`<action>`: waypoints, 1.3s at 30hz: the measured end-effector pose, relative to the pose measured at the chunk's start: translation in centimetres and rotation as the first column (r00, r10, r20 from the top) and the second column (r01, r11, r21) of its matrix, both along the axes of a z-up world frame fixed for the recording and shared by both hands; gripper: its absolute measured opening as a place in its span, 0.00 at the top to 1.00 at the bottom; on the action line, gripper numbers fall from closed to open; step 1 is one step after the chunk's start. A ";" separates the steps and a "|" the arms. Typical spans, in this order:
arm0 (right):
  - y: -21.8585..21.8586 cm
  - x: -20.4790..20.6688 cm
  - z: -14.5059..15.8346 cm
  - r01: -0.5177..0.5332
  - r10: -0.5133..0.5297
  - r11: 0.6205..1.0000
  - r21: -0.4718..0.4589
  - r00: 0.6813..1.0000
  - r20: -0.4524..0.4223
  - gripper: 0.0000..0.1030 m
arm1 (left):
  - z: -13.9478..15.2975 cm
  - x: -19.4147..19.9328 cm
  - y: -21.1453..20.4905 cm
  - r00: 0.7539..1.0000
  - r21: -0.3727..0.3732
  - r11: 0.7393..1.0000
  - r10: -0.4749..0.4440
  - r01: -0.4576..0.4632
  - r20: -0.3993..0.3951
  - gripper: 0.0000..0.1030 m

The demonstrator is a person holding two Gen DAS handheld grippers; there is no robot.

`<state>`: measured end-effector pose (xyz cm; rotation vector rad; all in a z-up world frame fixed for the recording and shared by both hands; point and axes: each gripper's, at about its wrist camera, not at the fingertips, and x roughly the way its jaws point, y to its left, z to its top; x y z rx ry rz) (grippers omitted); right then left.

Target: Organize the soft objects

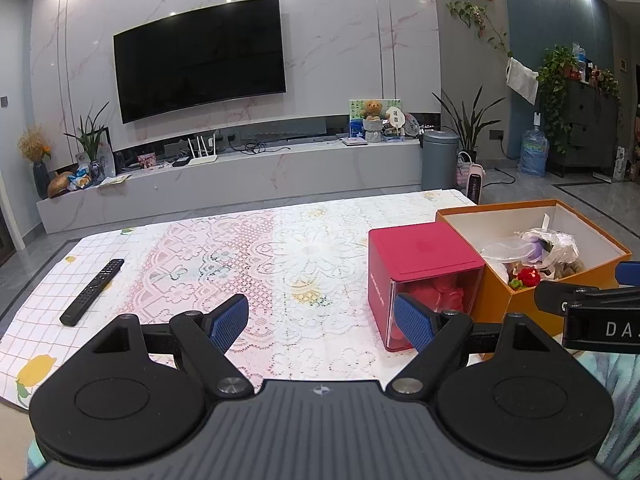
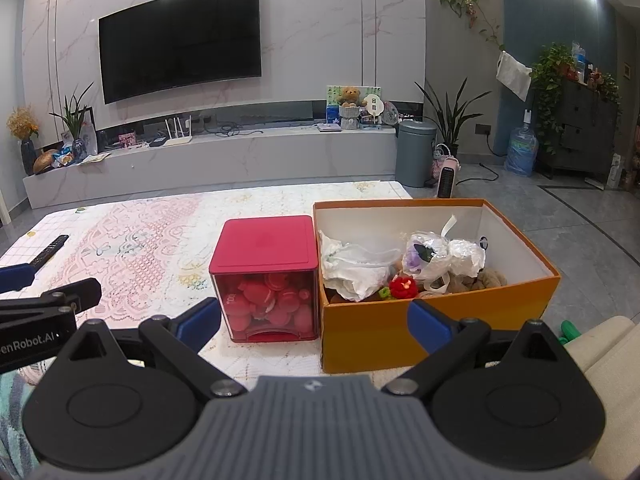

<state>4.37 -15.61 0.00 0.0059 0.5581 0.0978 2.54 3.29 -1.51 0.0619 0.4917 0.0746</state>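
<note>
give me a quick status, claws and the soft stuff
Left claw open, empty. Right claw open, empty, short of the orange box. Soft toys and plastic bags in the box; red cube container beside it. Nothing blocking.

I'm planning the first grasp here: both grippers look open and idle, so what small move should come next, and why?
Probably ease the right gripper forward and up over the orange box, toward the red knitted toy near its front wall. Both grippers are open and empty, the left gripper faces bare tablecloth, and the soft items lie in that box.
</note>
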 end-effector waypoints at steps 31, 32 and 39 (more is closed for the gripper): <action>0.3 0.2 -0.3 -0.010 0.010 1.000 0.003 1.000 -0.006 0.05 | -0.1 0.0 0.5 1.000 0.002 1.000 0.003 -0.003 -0.010 0.06; 0.3 0.2 -0.3 -0.011 0.011 1.000 0.004 1.000 -0.006 0.05 | -0.1 0.0 0.5 1.000 0.002 1.000 0.003 -0.003 -0.010 0.06; 0.2 0.2 -0.4 -0.009 0.009 1.000 0.007 1.000 -0.009 0.05 | -0.1 0.1 0.5 1.000 0.003 1.000 0.002 -0.002 -0.010 0.06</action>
